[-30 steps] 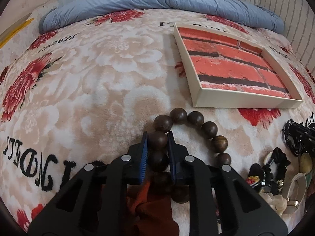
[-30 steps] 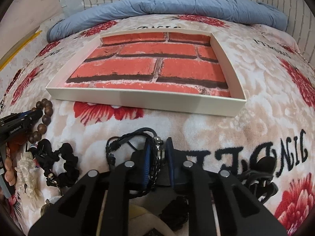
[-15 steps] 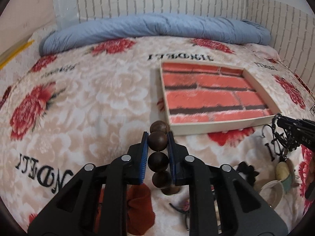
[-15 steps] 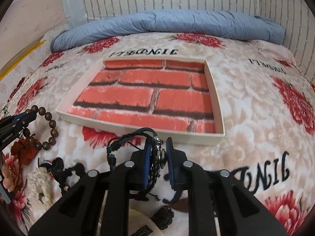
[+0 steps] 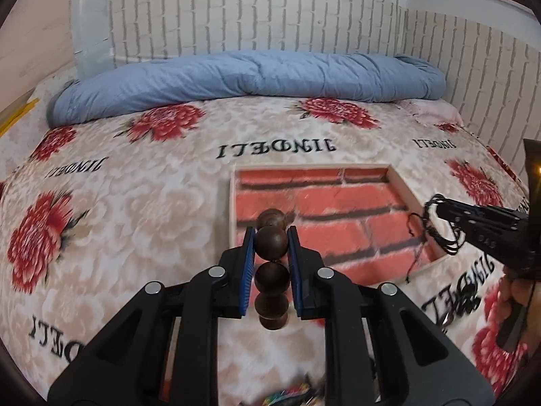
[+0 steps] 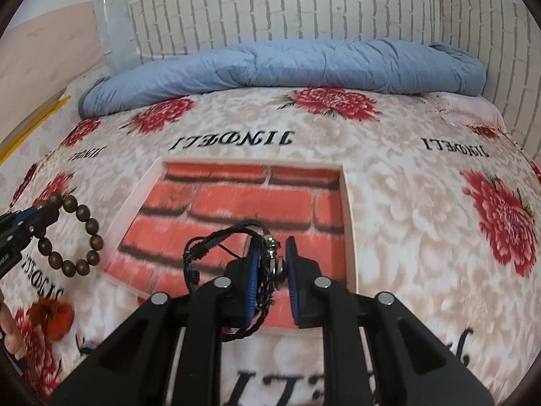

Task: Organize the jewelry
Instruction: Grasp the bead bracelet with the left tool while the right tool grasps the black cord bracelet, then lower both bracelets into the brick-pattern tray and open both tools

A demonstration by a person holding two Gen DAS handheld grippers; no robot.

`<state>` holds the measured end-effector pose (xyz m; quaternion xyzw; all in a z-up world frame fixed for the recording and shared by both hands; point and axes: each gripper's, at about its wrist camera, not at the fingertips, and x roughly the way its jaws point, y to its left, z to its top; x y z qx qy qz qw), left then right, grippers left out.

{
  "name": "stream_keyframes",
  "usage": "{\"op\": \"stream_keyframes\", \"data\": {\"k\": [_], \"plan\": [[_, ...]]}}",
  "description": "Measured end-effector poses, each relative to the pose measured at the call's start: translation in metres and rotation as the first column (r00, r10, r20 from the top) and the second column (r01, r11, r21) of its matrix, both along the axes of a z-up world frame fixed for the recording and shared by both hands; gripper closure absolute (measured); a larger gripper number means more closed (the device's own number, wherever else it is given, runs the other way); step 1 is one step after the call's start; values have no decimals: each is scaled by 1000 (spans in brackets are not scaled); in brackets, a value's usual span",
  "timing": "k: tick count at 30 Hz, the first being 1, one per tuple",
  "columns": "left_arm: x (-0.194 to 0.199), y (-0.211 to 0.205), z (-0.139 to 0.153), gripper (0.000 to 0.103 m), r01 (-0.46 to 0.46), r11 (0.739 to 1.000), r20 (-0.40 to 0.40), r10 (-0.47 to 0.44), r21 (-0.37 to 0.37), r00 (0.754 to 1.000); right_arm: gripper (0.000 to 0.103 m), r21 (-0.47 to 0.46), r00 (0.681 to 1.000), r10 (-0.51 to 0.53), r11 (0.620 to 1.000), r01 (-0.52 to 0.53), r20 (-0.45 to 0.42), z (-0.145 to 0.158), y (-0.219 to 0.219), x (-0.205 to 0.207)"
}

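Left tongs (image 5: 270, 247): clamped on 1 bead of the beads (image 5: 271, 244), the rest of the loop hanging below the pads, clear of the bed (image 5: 142, 209).
Right tongs (image 6: 272, 264): clamped on the metal clasp part of the cord bracelet (image 6: 236, 237); black loops spill out to the left of the pads.
Tray (image 5: 233, 203): brick-printed floor, cream rim, lying on the bed ahead of both tongs; nothing in it yet.
Step, as I judge it: carrying both bracelets to the tray.
Doing it well: keep both grips tight until each piece is past the near rim, lower so the hanging loop lands first, set the 2 pieces well apart, then let go.
Risk: round bead may slip between flat pads; loose cord ends may catch the rim.
Leftover pile: only a blurred scrap at the bottom of the left view, and a red flower piece (image 6: 50, 314) in the right view.
Hard to make out: tray blurred; clasp detail unclear; the loop's lower beads hidden behind the left tongs; the hand at the right edge of the left view cut off.
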<state>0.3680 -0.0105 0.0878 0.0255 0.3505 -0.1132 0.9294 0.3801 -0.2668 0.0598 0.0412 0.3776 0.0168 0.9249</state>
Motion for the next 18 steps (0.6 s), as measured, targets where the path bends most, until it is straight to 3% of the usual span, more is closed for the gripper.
{"op": "stream_keyframes", "data": {"k": [6, 12, 18], "plan": [[49, -31, -2, 85, 26, 1000, -31, -26, -3, 999, 87, 11, 999, -33, 999, 33, -11, -6, -12, 48], [113, -53, -28, 85, 9, 999, -82, -12, -33, 997, 87, 9, 998, -58, 998, 58, -30, -24, -16, 99], [154, -74, -60, 85, 9, 1000, -118, -6, 23, 993, 87, -24, 993, -85, 996, 84, -77, -47, -25, 137]]}}
